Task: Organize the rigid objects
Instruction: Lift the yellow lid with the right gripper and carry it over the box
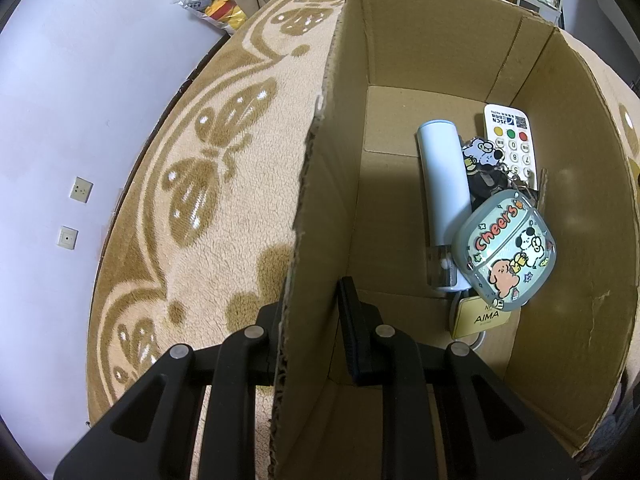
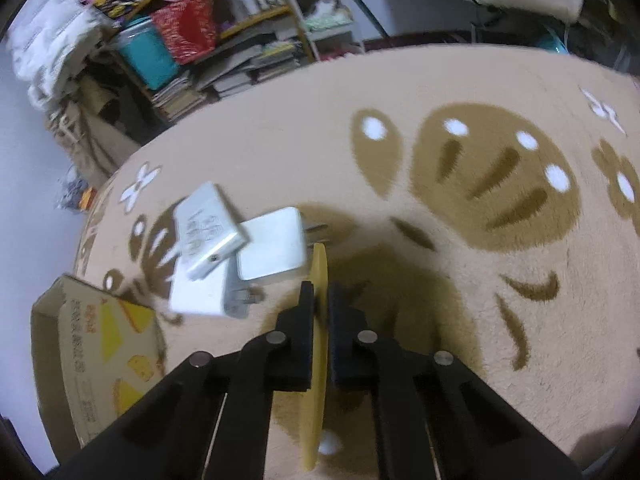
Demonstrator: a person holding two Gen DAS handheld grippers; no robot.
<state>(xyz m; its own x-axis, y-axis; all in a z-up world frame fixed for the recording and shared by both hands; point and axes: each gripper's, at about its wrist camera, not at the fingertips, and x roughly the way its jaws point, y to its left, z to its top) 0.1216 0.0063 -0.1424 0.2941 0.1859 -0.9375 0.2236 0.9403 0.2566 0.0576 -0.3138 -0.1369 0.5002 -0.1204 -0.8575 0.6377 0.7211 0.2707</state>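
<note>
Left gripper clamps cardboard box wall at lower centre, right gripper grasps thin yellow card; next likely carrying it boxward

Left wrist view close above cardboard box, right wrist view low over butterfly rug, rug shared

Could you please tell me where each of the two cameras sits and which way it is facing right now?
Left wrist: on the left gripper, looking down into the brown cardboard box; its black fingers straddle the box's near wall.
Right wrist: on the right gripper, facing across the bed toward cluttered shelves; its fingers clamp a thin yellow card near white plug chargers.
Shared: the beige butterfly-patterned fleece blanket and the cardboard box.
</note>
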